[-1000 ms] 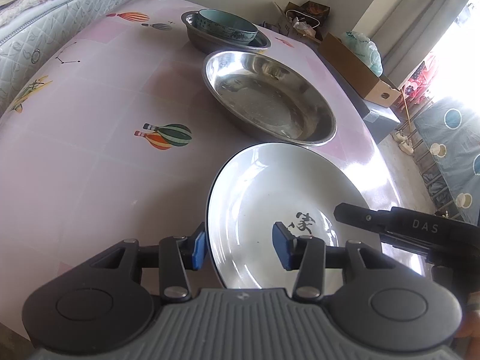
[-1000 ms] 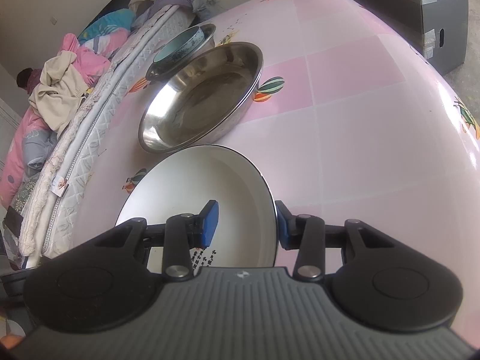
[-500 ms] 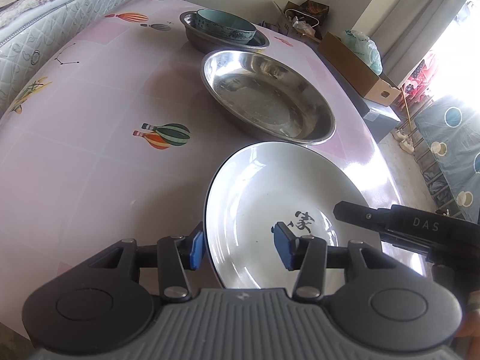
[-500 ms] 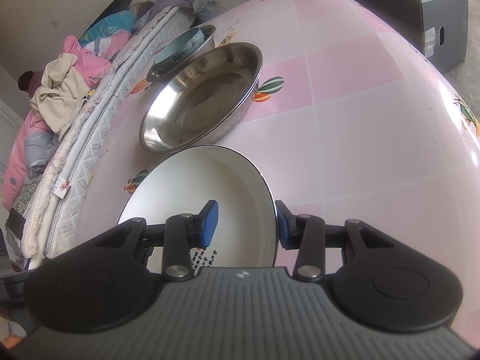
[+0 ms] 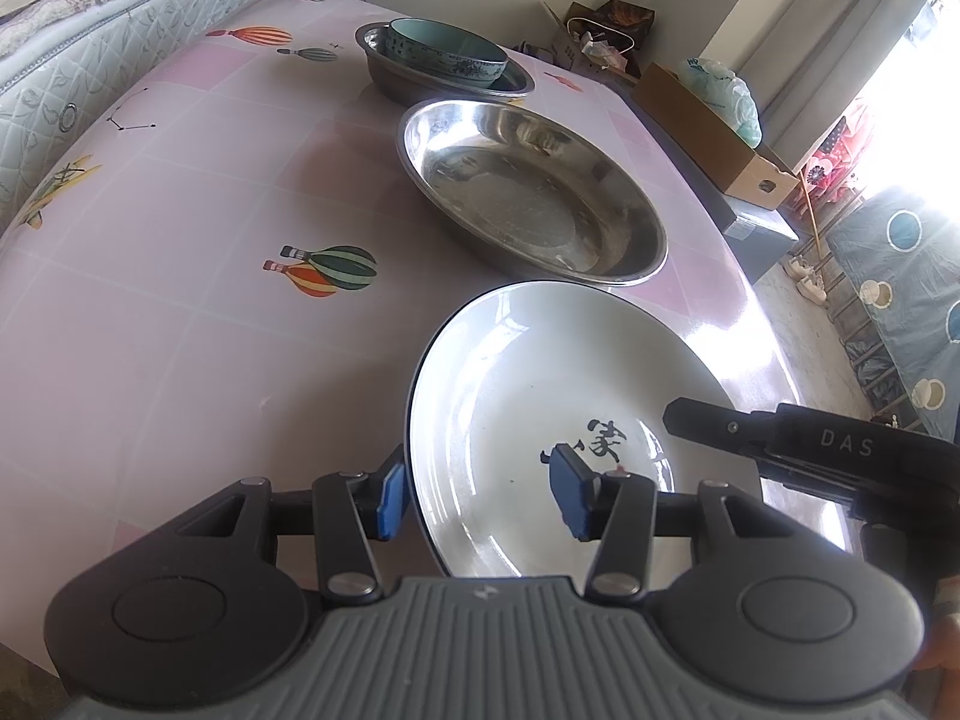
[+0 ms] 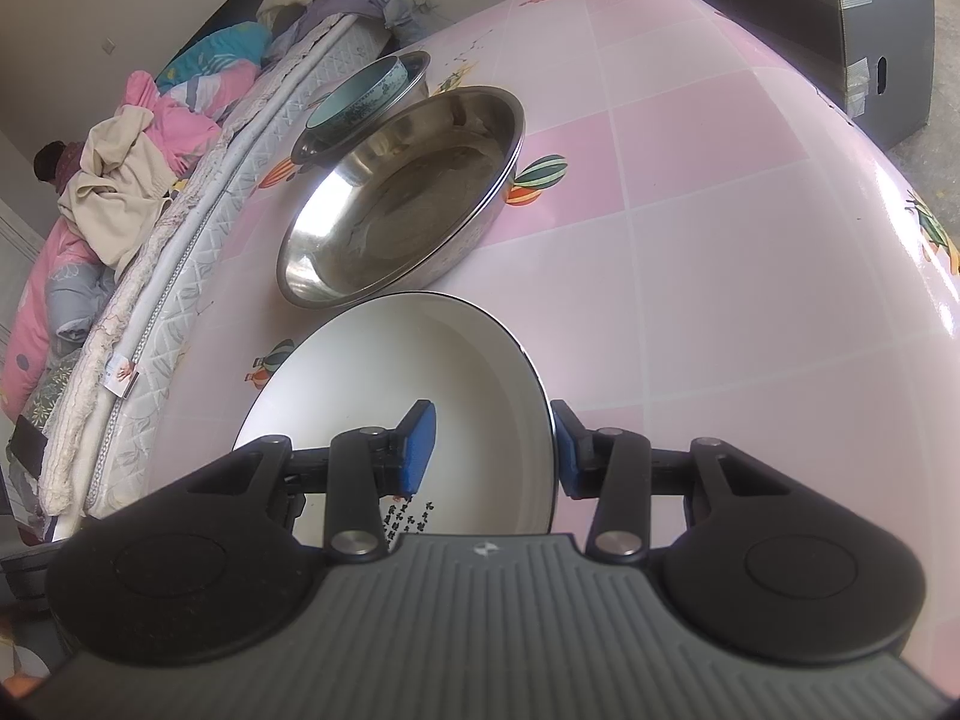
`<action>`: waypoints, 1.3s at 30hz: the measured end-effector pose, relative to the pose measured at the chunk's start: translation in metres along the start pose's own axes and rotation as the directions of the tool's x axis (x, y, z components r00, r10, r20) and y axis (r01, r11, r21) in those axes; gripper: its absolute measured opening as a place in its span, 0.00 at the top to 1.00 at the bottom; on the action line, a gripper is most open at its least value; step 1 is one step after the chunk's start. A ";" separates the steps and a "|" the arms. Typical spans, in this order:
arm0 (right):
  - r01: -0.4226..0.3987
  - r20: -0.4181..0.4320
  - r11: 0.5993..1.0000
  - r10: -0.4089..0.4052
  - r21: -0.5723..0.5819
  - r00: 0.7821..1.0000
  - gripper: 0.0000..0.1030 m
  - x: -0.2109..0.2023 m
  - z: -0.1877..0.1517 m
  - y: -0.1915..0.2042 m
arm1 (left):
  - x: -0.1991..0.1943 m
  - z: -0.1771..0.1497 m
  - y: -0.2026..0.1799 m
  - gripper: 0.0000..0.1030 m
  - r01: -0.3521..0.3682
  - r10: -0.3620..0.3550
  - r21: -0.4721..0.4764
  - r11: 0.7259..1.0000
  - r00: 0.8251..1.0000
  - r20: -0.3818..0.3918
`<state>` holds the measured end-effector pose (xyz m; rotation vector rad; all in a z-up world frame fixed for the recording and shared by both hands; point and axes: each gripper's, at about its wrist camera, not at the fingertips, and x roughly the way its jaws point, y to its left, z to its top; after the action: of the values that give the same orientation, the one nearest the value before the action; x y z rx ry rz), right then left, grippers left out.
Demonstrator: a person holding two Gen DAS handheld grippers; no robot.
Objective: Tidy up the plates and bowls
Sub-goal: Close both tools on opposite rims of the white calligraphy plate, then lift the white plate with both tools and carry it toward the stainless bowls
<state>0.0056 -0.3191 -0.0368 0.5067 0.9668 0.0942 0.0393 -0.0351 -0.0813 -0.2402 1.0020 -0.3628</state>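
Nothing has shifted since earlier. Left tool [image 5: 480,495] and right tool [image 6: 489,450] each straddle the white plate's [image 5: 558,384] rim at the surface's near edge, partly open; contact unclear.

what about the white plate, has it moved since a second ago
No; the white plate still has its far rim right by the steel dish.

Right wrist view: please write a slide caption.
Right gripper fingers straddle the white plate rim; steel basin behind.
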 end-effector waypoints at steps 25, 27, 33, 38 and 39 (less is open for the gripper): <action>0.061 0.057 0.994 -0.056 -0.085 0.997 0.75 -0.016 -0.026 0.003 | 0.004 -0.009 -0.017 0.52 -0.087 0.082 0.158 0.984 0.996 0.034; 0.066 0.053 0.993 -0.061 -0.095 0.997 0.78 -0.016 -0.028 0.002 | 0.004 -0.009 -0.018 0.52 -0.091 0.087 0.166 0.982 0.996 0.035; 0.084 0.081 0.987 -0.073 -0.140 0.994 0.80 -0.017 -0.034 0.005 | 0.009 -0.006 -0.024 0.51 -0.126 0.119 0.206 0.970 0.992 0.044; 0.106 0.114 0.980 -0.087 -0.170 0.990 0.79 -0.017 -0.039 0.008 | 0.013 -0.006 -0.027 0.47 -0.139 0.130 0.220 0.966 0.990 0.052; 0.112 0.122 0.978 -0.091 -0.177 0.988 0.79 -0.017 -0.041 0.009 | 0.013 -0.006 -0.028 0.47 -0.142 0.133 0.220 0.965 0.990 0.054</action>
<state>-0.0356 -0.3010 -0.0386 0.2888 0.8619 0.0616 0.0351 -0.0660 -0.0844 0.0257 0.9253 -0.3395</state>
